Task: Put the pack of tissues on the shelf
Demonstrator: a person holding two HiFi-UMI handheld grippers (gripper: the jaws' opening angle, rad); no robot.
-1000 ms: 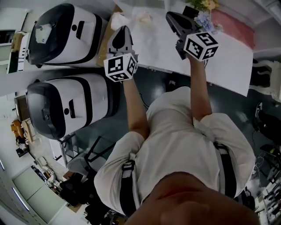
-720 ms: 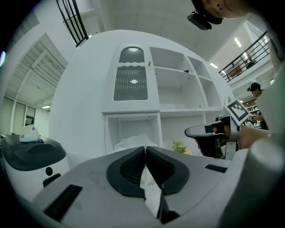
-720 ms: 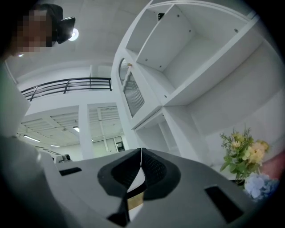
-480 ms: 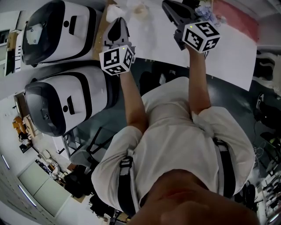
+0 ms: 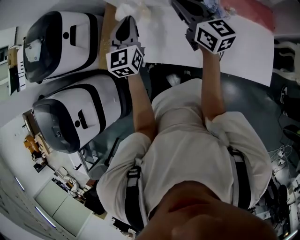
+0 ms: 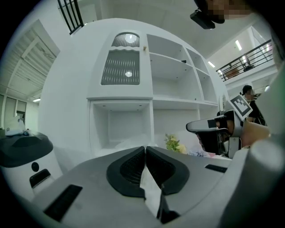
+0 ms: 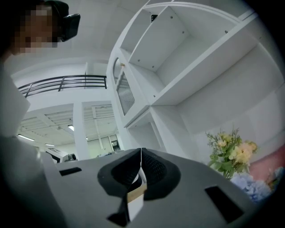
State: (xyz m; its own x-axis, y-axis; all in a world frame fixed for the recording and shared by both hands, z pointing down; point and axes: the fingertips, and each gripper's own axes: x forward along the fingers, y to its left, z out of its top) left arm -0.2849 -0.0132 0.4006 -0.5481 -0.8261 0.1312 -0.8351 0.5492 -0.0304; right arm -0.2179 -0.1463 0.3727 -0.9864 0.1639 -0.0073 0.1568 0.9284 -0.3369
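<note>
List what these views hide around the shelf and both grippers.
- Head view: a crumpled white thing ahead of the left gripper is cut by the top edge; tissue pack or not, unclear.
- Head view: the right gripper's tips run off the top edge.
- Left gripper view: that gripper's body covers the shelf's foot and most of a pale mound.
- Right gripper view: its body hides whatever stands below the flowers.
</note>
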